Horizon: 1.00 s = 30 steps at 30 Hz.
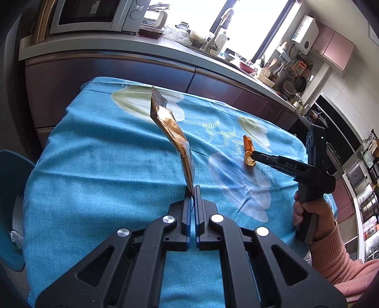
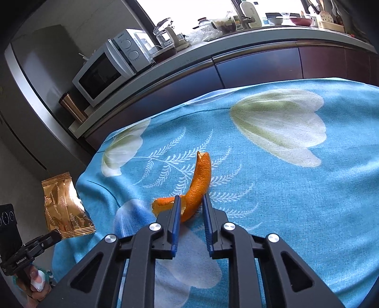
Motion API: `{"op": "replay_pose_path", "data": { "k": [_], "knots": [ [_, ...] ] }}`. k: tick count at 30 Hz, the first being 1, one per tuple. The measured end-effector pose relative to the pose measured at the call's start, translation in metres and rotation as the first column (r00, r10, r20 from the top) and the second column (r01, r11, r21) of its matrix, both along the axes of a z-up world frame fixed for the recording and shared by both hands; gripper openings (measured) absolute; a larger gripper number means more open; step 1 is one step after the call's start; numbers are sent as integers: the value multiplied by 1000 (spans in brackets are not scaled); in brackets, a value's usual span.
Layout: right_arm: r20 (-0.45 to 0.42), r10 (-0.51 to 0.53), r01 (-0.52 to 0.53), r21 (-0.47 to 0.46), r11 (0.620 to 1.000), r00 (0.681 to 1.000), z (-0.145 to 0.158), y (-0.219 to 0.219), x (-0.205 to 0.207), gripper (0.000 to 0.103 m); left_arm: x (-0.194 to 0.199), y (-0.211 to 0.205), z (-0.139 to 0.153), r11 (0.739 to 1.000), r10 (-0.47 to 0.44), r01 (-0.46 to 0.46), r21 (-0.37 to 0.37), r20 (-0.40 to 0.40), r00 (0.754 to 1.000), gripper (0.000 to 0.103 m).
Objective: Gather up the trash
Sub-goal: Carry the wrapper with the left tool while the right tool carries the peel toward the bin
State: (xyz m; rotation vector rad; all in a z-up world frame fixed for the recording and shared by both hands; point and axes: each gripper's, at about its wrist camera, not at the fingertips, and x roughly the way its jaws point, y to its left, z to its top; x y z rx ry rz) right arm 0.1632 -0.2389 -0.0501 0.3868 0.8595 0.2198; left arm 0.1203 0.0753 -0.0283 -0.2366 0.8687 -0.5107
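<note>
The gold wrapper [image 1: 174,132] is pinched by one corner in the left tool [image 1: 193,189]. The tool is squeezed tight on it. The wrapper sticks up in the air, above the blue cloth [image 1: 106,165] on the table. In the right view the wrapper [image 2: 66,206] hangs just past the left edge of the cloth [image 2: 296,189], off the table side.

The orange peel [image 2: 197,187] lies on the cloth, to the right of the wrapper. It is long and curled, and one end points up. The right tool [image 2: 191,201] is down at the peel, with one finger on each side of it. The blue pads [image 2: 175,220] look very near the peel, but there is a gap still, and I cannot tell if they press on it. From the left view the right tool [image 1: 253,156] has its tip at the lower end of the peel [image 1: 248,151]. A hand [image 1: 308,218] in a pink sleeve [image 1: 336,255] holds that tool.

Nothing else lies on the cloth near the wrapper or the peel. The cloth has big white flowers on it.

Behind the wrapper is a long counter [image 1: 165,47] with dark doors below. A white microwave [image 2: 106,71] stands on it, and next to it a glass kettle [image 2: 165,35]. More pots and bowls sit further along, by a bright window [image 1: 194,11]. A blue chair [image 1: 11,213] is left of the wrapper, beside the table.
</note>
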Motion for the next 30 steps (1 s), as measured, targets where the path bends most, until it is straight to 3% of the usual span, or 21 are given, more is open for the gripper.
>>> {"op": "replay_pose_path", "data": {
  "k": [30],
  "knots": [
    [124, 223, -234, 79, 969, 967, 36, 72, -44, 11, -41, 41, 18, 997, 72, -72, 0, 60, 996, 3]
  ]
}}
